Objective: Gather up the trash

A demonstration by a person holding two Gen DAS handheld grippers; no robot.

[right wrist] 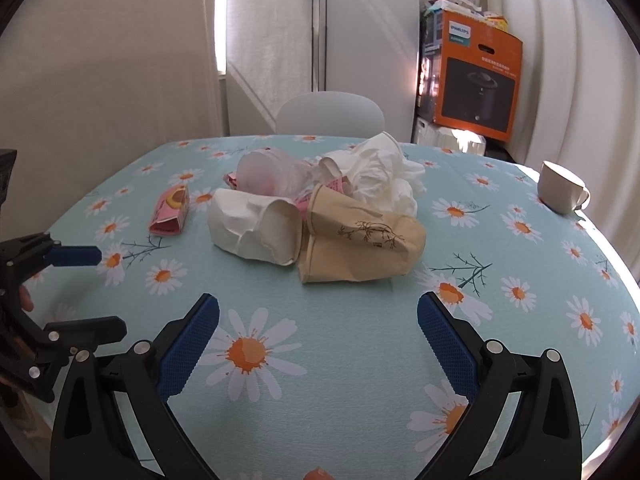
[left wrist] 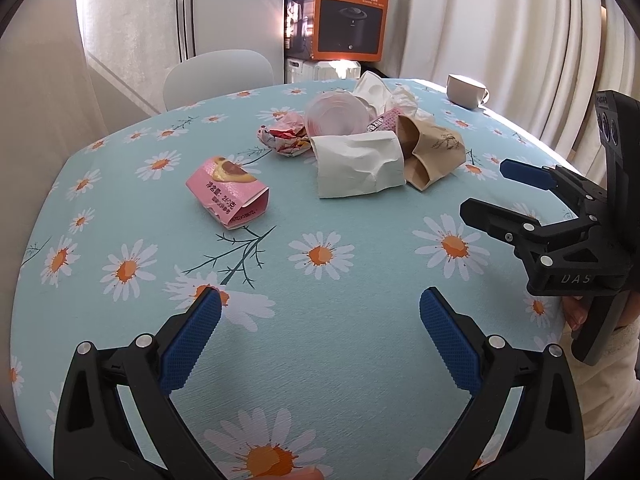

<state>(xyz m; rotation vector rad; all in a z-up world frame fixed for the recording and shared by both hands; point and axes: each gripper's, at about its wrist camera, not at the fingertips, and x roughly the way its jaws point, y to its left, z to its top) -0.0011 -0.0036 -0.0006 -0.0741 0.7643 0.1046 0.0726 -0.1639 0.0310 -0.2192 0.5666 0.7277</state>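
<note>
Nearest us are the blue-padded fingers of our left gripper, spread wide over bare daisy-print tablecloth at the near edge of the table, nothing between them. Our right gripper is likewise released, its pads apart and empty above the same near edge. In the left wrist view the right gripper shows at the table's right edge with its fingers parted; in the right wrist view the left one shows at the left edge, also parted.

The trash lies ahead of both grippers, well apart from the pads, around the middle of the table. A pink snack box lies on its side alone, left of the pile and ahead of our left gripper. The pile itself starts with a crushed white paper cup on its side, touching a flattened brown paper cup to its right; both lie straight ahead of our right gripper. Behind them sit a clear pinkish plastic cup, a crumpled red and white wrapper and a heap of white tissue, all bunched together.

A cream mug stands upright near the far right edge, apart from the pile. Beyond the far edge we see a white chair back and an orange Philips box.
</note>
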